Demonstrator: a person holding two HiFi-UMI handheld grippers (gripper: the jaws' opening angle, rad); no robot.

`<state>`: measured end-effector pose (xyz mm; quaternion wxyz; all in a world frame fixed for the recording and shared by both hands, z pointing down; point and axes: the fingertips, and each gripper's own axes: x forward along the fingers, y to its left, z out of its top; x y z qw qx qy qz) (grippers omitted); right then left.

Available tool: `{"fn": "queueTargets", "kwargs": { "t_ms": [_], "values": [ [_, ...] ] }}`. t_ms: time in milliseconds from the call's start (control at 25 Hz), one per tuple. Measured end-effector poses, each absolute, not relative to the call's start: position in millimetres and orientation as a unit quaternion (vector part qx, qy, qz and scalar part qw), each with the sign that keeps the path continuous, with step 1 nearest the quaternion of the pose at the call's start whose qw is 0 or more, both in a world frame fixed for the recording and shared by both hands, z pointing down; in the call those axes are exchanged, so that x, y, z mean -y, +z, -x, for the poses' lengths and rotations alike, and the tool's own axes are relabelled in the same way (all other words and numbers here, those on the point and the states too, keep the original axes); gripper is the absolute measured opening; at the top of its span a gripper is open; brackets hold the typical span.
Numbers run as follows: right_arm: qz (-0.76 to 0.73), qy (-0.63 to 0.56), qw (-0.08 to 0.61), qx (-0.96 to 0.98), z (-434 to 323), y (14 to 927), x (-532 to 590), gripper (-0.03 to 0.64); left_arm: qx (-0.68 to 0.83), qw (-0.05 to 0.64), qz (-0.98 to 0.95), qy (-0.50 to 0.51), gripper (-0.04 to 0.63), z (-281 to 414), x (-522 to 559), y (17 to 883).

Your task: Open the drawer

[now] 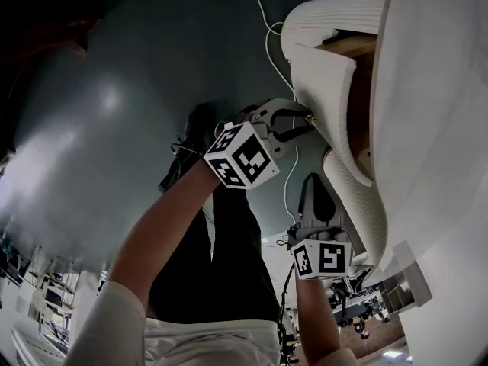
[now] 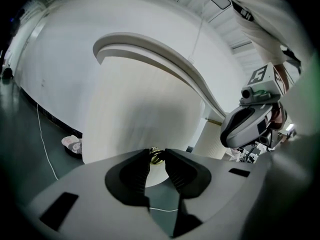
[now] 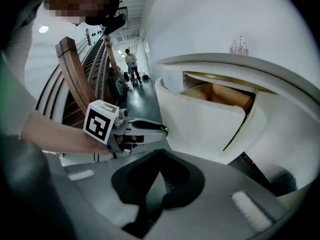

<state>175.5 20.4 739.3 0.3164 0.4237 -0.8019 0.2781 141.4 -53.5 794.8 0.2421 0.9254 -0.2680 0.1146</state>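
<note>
Left gripper view, left gripper (image 2: pixel 157 155) jaws apparently clamping brass knob (image 2: pixel 157 157), curved ribbed white drawer (image 2: pixel 145 109), right gripper (image 3: pixel 161 176) jaws closed

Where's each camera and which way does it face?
Head view: on the head, steeply down at the open drawer; forearms, left gripper, right gripper show.
Left gripper view: on that gripper, facing the drawer front; jaws clamp brass knob.
Right gripper view: on that gripper, facing the drawer opening; jaws together.
All share the drawer.
</note>
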Motion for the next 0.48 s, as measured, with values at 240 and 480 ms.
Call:
{"fn": "queueTargets", "kwargs": {
  "t_ms": [240, 480],
  "values": [
    [-0.412, 0.283, 0.314, 0.807, -157, 741, -41, 0.011, 0.272, 0.256, -0.921, 0.113, 0.100, -120, 22, 796],
    [-0.398, 0.286, 0.311, 0.814, -135, 741, -62, 0.011, 0.283, 0.266, -0.914, 0.114, 0.100, -99, -3, 796]
  ]
}}
